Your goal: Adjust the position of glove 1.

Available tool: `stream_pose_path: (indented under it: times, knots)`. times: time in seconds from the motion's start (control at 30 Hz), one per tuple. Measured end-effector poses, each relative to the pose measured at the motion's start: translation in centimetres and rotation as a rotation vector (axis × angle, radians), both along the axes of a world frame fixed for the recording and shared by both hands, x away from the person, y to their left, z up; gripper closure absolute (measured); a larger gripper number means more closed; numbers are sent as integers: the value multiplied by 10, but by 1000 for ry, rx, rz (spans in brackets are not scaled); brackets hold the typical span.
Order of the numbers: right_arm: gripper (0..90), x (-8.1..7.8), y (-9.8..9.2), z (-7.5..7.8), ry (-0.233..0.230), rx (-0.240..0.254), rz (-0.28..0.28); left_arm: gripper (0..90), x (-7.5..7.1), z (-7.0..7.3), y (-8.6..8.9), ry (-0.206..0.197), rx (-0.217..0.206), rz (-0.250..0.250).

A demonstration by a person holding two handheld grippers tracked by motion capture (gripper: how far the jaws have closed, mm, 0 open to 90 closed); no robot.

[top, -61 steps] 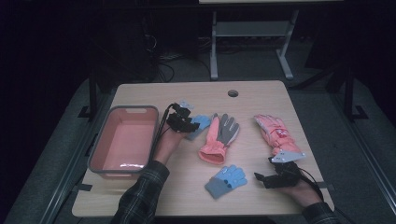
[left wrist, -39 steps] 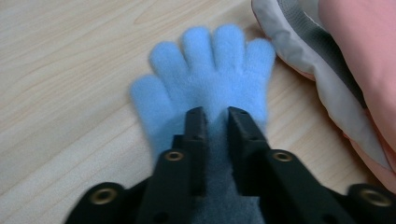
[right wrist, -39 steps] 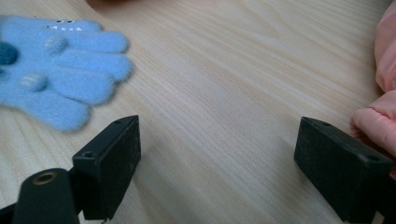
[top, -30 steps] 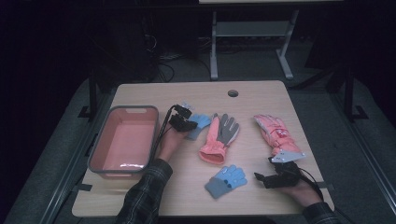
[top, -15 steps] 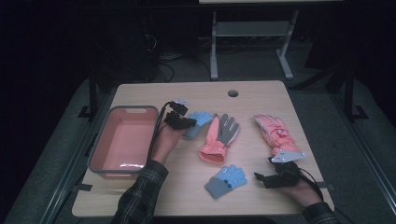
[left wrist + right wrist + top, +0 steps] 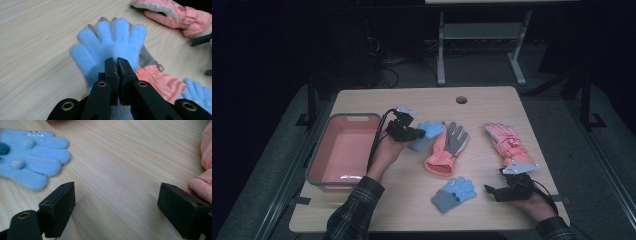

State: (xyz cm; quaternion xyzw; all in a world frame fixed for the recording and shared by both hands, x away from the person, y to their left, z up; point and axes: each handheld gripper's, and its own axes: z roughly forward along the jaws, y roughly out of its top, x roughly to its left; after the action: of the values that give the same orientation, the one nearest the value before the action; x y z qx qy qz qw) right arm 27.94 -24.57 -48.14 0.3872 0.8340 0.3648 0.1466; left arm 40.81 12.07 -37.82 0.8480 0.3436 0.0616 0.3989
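right of the pink tub (image 6: 343,150), a fuzzy light-blue knit glove (image 6: 110,47) is clamped at its cuff by the left gripper (image 6: 412,133), fingers spread, partly overlapping the grey-palmed pink ski glove (image 6: 447,150). right gripper (image 6: 495,192) is held released over bare wood near the table (image 6: 492,102) front edge, between a second blue glove (image 6: 454,194) and a padded pink glove (image 6: 507,142).

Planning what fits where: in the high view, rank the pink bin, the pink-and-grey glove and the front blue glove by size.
1. Pink bin
2. Pink-and-grey glove
3. Front blue glove
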Motion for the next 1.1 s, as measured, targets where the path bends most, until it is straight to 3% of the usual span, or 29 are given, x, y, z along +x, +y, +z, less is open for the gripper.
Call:
stream_pose_path:
  times: [0.37, 0.57, 1.1]
  knots:
    - [142, 0, 0, 0, 0, 0, 0, 873, -28, 9, -7, 6, -22, -76]
    - [142, 0, 0, 0, 0, 0, 0, 873, -46, 6, -13, 25, -40, -117]
    - [142, 0, 0, 0, 0, 0, 0, 873, -89, -13, -49, 64, -14, -238]
